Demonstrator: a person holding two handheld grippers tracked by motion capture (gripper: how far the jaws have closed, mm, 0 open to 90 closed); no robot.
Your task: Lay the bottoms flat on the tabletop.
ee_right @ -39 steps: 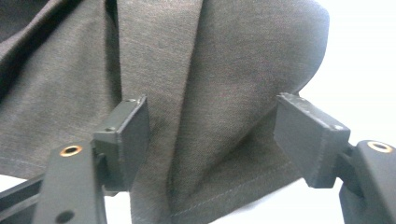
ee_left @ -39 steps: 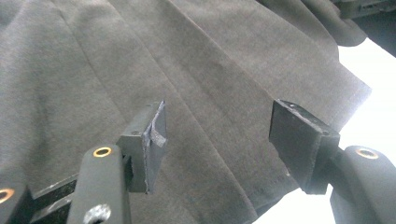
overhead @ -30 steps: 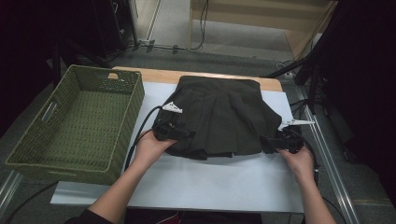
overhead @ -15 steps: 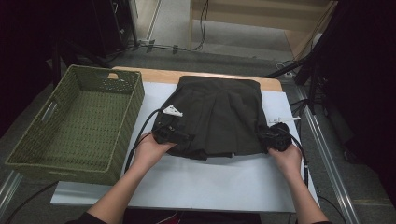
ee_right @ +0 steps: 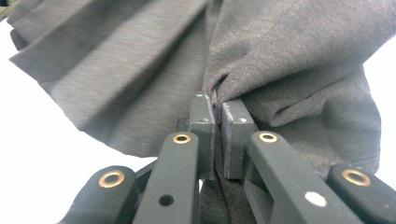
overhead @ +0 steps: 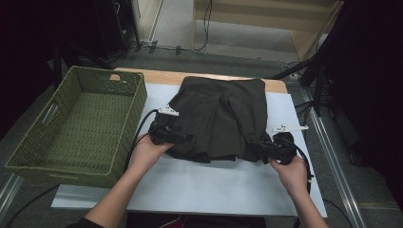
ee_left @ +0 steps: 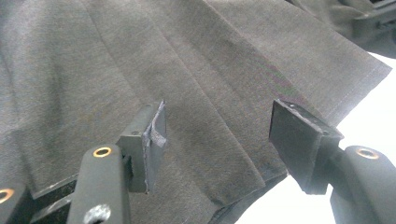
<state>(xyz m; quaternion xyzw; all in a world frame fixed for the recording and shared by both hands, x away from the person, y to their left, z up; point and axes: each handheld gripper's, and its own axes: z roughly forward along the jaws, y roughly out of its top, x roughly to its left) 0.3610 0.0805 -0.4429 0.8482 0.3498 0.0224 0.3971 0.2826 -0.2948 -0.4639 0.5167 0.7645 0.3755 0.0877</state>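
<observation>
A dark grey pleated garment [overhead: 221,116] lies folded on the white table top [overhead: 209,183]. At its near left edge my left gripper [overhead: 178,137] stands open, the jaws spread over the cloth [ee_left: 215,84] with nothing pinched. My right gripper [overhead: 261,148] is at the garment's near right corner, shut on a fold of the fabric [ee_right: 280,70]. In the right gripper view the two pads [ee_right: 203,123] press together with cloth between them. A hand holds each gripper from the near side.
A green woven basket [overhead: 76,126] with nothing in it sits at the table's left. A wooden strip [overhead: 161,76] runs along the table's far edge. Cables trail from both grippers. Dark stands and floor cables lie beyond the table.
My right gripper has moved left and nearer along the garment's near edge, dragging the right corner inward. The left gripper has stayed in place.
</observation>
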